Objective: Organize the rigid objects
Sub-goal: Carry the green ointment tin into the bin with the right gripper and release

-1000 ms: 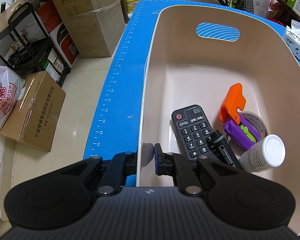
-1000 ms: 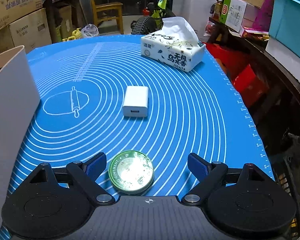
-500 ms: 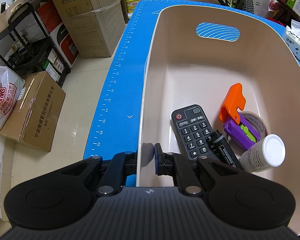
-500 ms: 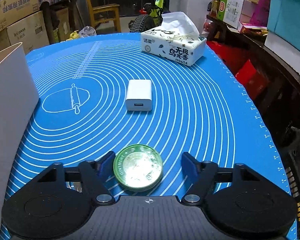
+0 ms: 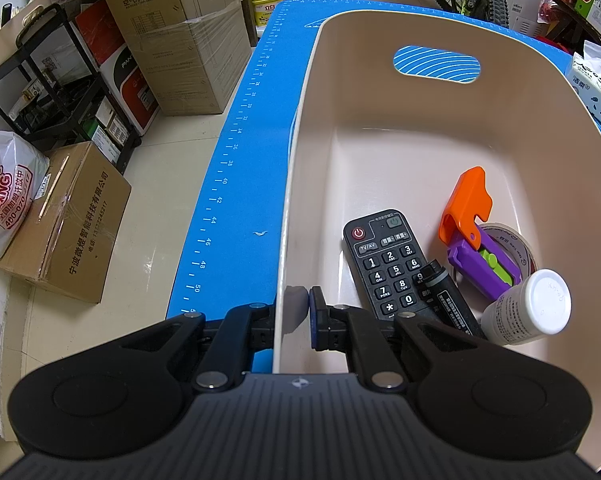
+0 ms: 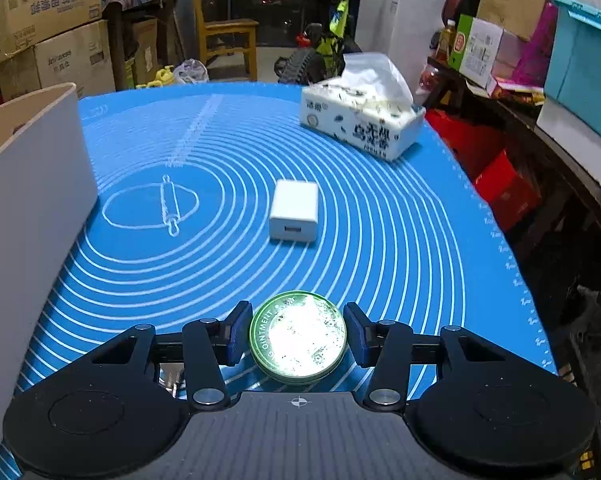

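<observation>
The right hand-held gripper (image 6: 297,334) is pinching the round ointment tin (image 6: 298,336) above the blue mat (image 6: 380,240); its smooth curved rim risks slipping. The left hand-held gripper (image 5: 296,316) is clamping the beige bin's wall (image 5: 290,240).

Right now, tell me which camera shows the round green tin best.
The right wrist view: the green ointment tin sits on the blue mat between the right gripper fingers, lid fully visible. The left wrist view shows none of it, only the beige bin interior.
</observation>
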Tool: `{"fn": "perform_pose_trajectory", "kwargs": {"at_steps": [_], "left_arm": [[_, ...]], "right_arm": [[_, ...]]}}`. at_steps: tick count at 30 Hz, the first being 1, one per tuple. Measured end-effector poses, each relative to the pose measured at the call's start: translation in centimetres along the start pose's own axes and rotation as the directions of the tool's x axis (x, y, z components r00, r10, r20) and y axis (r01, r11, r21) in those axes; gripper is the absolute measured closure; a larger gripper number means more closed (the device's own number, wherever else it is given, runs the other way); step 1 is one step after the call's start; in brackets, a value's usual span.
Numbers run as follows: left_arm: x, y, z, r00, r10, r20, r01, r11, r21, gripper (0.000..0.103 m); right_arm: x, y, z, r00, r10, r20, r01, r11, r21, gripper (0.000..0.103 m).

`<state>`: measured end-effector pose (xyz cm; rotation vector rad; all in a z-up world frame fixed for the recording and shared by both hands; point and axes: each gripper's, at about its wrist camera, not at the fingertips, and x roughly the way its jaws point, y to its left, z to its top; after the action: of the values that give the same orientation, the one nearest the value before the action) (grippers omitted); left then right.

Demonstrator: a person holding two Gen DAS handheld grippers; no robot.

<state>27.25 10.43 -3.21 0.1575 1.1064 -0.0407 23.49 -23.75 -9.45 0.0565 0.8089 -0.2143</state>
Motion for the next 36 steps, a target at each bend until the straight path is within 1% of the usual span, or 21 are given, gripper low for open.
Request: {"fn": "perform_pose_trajectory", "kwargs": {"at_steps": [5, 13, 17, 23, 26, 30, 33, 36], "left_arm": [[0.0, 0.0, 0.0, 1.000, 0.000, 0.000, 0.000, 1.000, 0.000, 0.092], [0.0, 0.0, 0.0, 1.000, 0.000, 0.000, 0.000, 1.000, 0.000, 0.092], [0.0, 0.0, 0.0, 1.000, 0.000, 0.000, 0.000, 1.000, 0.000, 0.092], [0.0, 0.0, 0.0, 1.000, 0.000, 0.000, 0.000, 1.000, 0.000, 0.092], [0.0, 0.0, 0.0, 1.000, 0.000, 0.001, 0.000, 1.000, 0.000, 0.092], [0.0, 0.0, 0.0, 1.000, 0.000, 0.001, 0.000, 1.000, 0.000, 0.092], [0.0, 0.0, 0.0, 1.000, 0.000, 0.001, 0.000, 1.000, 0.000, 0.092], [0.0, 0.0, 0.0, 1.000, 0.000, 0.001, 0.000, 1.000, 0.000, 0.092]], "right_arm": [[-1.8, 0.7, 1.0, 0.999, 0.022, 0.043, -0.021, 1.000, -0.015, 0.048], [-4.9, 3.0, 3.2, 0.990, 0.093, 0.109, -0.087, 0.994, -0.060, 0.048], [-6.7, 4.7, 4.6, 0.978, 0.143, 0.154, -0.132, 0.988, -0.075, 0.048], [-9.0, 7.9, 6.6, 0.950, 0.233, 0.210, -0.211, 0.970, -0.123, 0.048], [-9.7, 10.1, 7.0, 0.934, 0.285, 0.217, -0.254, 0.954, -0.161, 0.048], [-10.0, 12.9, 7.1, 0.917, 0.347, 0.198, -0.305, 0.927, -0.217, 0.048], [-10.1, 14.8, 6.7, 0.908, 0.381, 0.173, -0.331, 0.907, -0.262, 0.048], [-9.9, 16.4, 6.3, 0.905, 0.402, 0.138, -0.351, 0.890, -0.292, 0.048]]}}
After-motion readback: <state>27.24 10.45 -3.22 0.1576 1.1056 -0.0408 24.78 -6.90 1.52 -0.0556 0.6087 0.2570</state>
